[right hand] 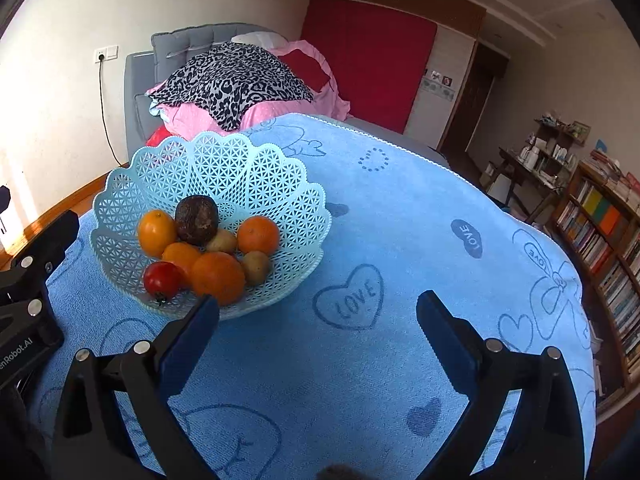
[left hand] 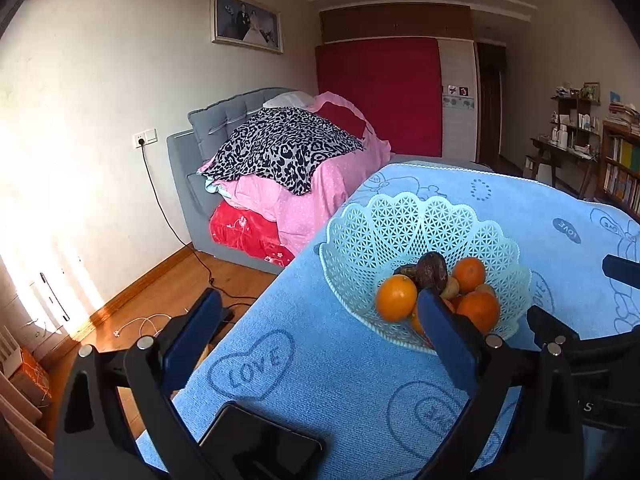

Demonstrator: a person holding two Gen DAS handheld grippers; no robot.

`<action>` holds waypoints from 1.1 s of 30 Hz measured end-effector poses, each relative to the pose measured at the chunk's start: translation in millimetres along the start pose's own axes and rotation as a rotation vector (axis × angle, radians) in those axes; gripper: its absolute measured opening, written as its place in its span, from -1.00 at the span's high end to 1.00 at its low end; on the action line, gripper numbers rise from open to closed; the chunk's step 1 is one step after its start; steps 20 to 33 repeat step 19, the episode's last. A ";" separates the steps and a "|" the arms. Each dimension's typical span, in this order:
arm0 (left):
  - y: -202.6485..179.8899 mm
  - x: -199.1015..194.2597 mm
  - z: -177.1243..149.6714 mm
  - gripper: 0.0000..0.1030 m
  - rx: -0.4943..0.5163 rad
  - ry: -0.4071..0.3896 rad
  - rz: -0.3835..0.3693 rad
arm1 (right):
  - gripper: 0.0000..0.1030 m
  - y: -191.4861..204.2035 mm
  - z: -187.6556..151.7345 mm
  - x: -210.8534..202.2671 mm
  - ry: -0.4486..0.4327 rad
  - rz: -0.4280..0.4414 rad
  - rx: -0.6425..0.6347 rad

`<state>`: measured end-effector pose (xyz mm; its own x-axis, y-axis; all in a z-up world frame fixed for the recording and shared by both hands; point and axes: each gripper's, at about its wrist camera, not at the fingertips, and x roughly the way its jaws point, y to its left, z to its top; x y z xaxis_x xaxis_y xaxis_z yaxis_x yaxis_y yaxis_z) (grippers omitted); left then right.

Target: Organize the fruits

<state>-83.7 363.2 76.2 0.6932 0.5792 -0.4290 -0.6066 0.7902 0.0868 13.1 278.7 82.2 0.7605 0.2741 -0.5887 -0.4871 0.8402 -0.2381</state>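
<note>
Basket: pale-blue lattice plastic basket (right hand: 208,184), fruit-filled, seen centre-left.
Left claw (left hand: 320,320): held apart, empty.
Right claw (right hand: 318,316): held apart, empty.

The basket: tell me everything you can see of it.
The basket is a pale turquoise bowl of what looks like plastic, with lattice walls and a scalloped rim. It sits upright on the blue towel, and neither gripper touches it. Inside lie several oranges, a dark brown round fruit, two small yellowish-brown fruits and a red tomato, piled together.
</note>
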 end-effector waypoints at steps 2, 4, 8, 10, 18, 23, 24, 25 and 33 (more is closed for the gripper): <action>-0.2 -1.8 -0.4 -0.93 0.003 -0.001 0.000 | -0.91 2.6 -1.1 -1.7 -0.002 0.004 -0.009; -0.5 -2.2 0.7 -0.93 0.008 -0.004 0.001 | -0.91 4.5 -0.7 -3.2 -0.006 0.011 -0.009; -0.9 -4.4 1.4 -0.93 0.010 -0.004 0.000 | -0.91 6.0 -0.3 -10.2 -0.027 -0.004 -0.013; -2.0 -3.4 1.6 -0.93 0.009 -0.001 -0.004 | -0.91 4.1 -0.8 -12.8 -0.029 -0.016 -0.005; -22.6 -14.2 1.9 -0.95 0.038 0.022 -0.088 | -0.91 -28.0 -24.1 -20.0 0.027 -0.086 0.065; -28.1 -16.3 1.4 -0.95 0.049 0.029 -0.110 | -0.91 -36.1 -30.0 -21.1 0.045 -0.097 0.086; -28.1 -16.3 1.4 -0.95 0.049 0.029 -0.110 | -0.91 -36.1 -30.0 -21.1 0.045 -0.097 0.086; -28.1 -16.3 1.4 -0.95 0.049 0.029 -0.110 | -0.91 -36.1 -30.0 -21.1 0.045 -0.097 0.086; -28.1 -16.3 1.4 -0.95 0.049 0.029 -0.110 | -0.91 -36.1 -30.0 -21.1 0.045 -0.097 0.086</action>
